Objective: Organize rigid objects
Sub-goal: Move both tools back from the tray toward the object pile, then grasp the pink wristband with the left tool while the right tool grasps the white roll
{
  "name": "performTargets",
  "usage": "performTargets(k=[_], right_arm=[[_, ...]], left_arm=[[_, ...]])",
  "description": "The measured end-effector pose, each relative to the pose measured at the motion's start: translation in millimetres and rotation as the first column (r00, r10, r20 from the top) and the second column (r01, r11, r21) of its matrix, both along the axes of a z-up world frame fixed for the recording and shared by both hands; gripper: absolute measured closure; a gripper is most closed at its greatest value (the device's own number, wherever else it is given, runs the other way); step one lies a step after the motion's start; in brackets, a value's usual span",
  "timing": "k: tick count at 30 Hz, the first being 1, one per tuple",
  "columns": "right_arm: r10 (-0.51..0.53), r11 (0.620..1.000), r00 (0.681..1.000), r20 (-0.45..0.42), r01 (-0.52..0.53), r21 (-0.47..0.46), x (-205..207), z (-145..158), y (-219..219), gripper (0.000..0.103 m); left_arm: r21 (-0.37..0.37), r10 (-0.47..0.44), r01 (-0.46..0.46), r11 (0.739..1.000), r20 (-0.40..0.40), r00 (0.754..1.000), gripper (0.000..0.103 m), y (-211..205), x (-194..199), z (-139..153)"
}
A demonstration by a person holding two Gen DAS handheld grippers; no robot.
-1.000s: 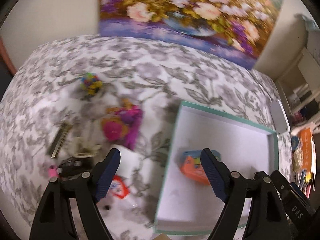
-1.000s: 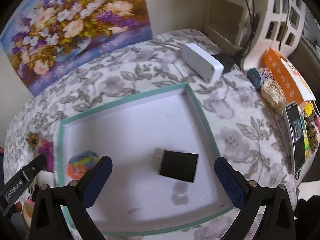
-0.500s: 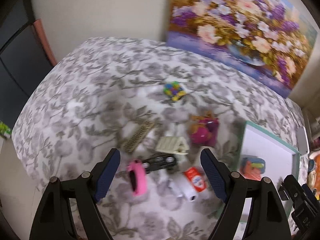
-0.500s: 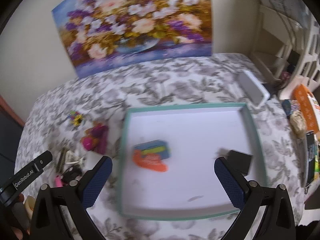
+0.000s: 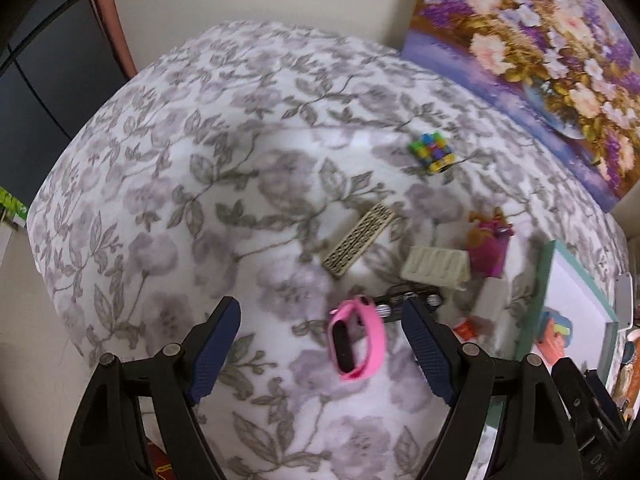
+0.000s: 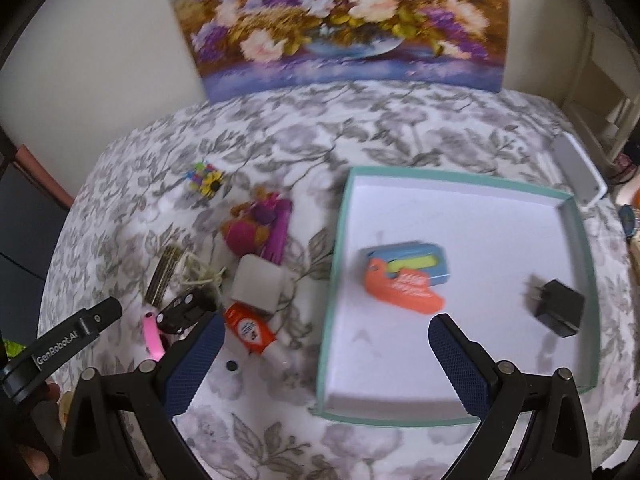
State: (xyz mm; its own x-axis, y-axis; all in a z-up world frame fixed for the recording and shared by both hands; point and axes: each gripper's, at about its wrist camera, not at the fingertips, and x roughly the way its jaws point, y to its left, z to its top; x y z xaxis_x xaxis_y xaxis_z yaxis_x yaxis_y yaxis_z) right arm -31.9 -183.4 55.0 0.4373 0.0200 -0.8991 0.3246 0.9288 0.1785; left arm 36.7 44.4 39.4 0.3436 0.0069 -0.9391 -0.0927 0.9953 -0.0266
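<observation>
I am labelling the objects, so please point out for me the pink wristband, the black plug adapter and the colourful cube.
pink wristband (image 5: 357, 338): left wrist view, on its dark screen.
black plug adapter (image 6: 559, 307): right wrist view, on its body, inside the box.
colourful cube (image 5: 431, 151): left wrist view, on its top face.

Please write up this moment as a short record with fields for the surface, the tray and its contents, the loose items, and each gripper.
surface: table under a floral cloth
tray: teal-rimmed tray, white inside
in tray: orange and blue toy; black plug adapter
loose items: pink wristband, patterned bar, colourful cube, glue bottle, white box
left gripper: open, empty, pointing at the wristband
right gripper: open, empty, near the tray's left rim
</observation>
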Motion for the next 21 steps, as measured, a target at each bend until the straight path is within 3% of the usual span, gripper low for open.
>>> performTargets(k=[6, 16, 21], right_arm=[[0.072, 0.996, 0.997, -0.034, -0.07, 0.049, 11, -19, 28, 0.0], [0.184, 0.983, 0.981, -0.06, -0.182, 0.036, 20, -37, 68, 0.02], [0.218, 0.976, 0.973, -0.073, -0.217, 0.027, 23, -45, 80, 0.022]], left_arm=[[-0.045, -0.004, 0.001, 0.999, -0.063, 0.998, 0.02, 5, 2, -16], [-0.114, 0.002, -0.017, 0.993, -0.127, 0.992, 0.021, 10, 6, -35], [-0.164, -0.006, -0.021, 0.986, -0.164, 0.986, 0.021, 5, 7, -44]])
